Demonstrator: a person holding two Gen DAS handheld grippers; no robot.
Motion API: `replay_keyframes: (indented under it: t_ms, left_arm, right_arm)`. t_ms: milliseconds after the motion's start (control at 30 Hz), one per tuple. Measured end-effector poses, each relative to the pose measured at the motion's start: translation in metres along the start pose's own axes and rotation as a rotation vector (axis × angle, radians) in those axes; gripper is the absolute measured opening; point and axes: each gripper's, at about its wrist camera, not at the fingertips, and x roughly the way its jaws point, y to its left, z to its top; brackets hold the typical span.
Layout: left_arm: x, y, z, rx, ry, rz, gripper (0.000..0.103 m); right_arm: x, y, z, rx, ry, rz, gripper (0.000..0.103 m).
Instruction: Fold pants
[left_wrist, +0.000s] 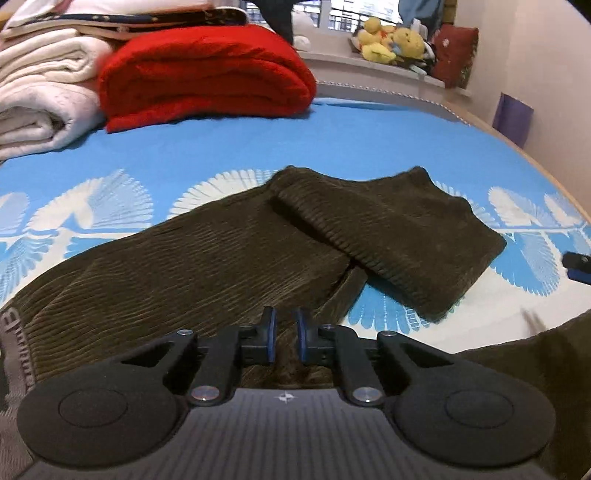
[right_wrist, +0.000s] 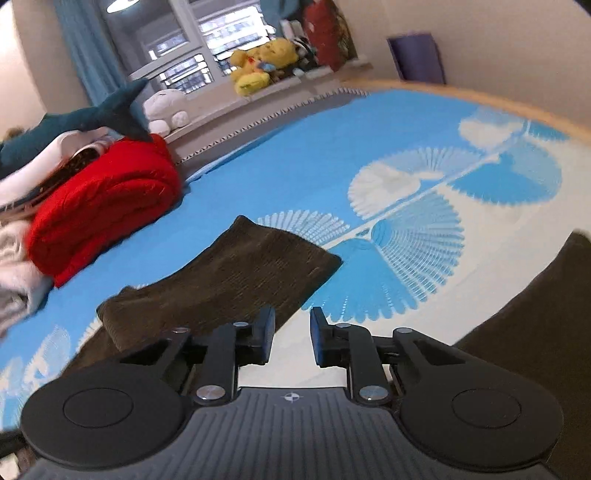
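Dark olive corduroy pants lie on the blue bed sheet with its white feather print. Their grey lettered waistband is at the left edge, and one leg end is folded back across the other. My left gripper sits low on the near edge of the pants, its jaws narrow with bunched cloth pinched between the pads. In the right wrist view my right gripper is open over the bare sheet just right of the pants leg, with nothing between its fingers. Its tip shows at the right edge of the left wrist view.
A folded red blanket and white blankets are stacked at the far left of the bed, with a plush shark on top. Yellow plush toys sit on the window sill. Dark cloth fills the lower right corner.
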Motion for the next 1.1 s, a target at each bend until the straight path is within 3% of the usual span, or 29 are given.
replay_keyframes:
  t_ms: [167, 267, 433, 633, 700, 767, 867, 1000, 1100]
  left_arm:
    - [0.025, -0.005, 0.002, 0.025, 0.029, -0.041, 0.018]
    - [0.036, -0.010, 0.004, 0.033, 0.046, -0.042, 0.041]
    - [0.060, -0.015, 0.008, 0.023, 0.084, -0.055, 0.042]
    - [0.081, -0.030, 0.008, 0.068, 0.135, -0.063, 0.047]
    - [0.087, -0.035, 0.006, 0.109, 0.156, -0.027, 0.045]
    - [0.093, -0.034, 0.004, 0.119, 0.180, 0.003, 0.027]
    - [0.096, -0.027, 0.007, 0.085, 0.191, 0.019, 0.011]
    - [0.094, -0.020, 0.014, 0.060, 0.191, 0.013, 0.008]
    - [0.089, -0.016, 0.018, 0.055, 0.184, -0.012, 0.007]
  right_arm:
    - [0.054, -0.011, 0.010, 0.100, 0.058, 0.044, 0.022]
    - [0.087, -0.018, 0.016, 0.164, 0.081, 0.059, 0.024]
    - [0.127, -0.029, 0.018, 0.224, 0.106, -0.014, 0.029]
    - [0.151, -0.022, 0.024, 0.185, 0.103, -0.017, 0.031]
    - [0.157, -0.021, 0.027, 0.194, 0.100, -0.016, 0.031]
    - [0.160, -0.020, 0.028, 0.184, 0.093, -0.019, 0.029]
    - [0.166, -0.019, 0.032, 0.155, 0.090, -0.035, 0.013]
    - [0.158, -0.020, 0.045, 0.158, 0.055, -0.004, 0.009]
    - [0.121, -0.020, 0.075, 0.150, -0.084, 0.030, 0.008]
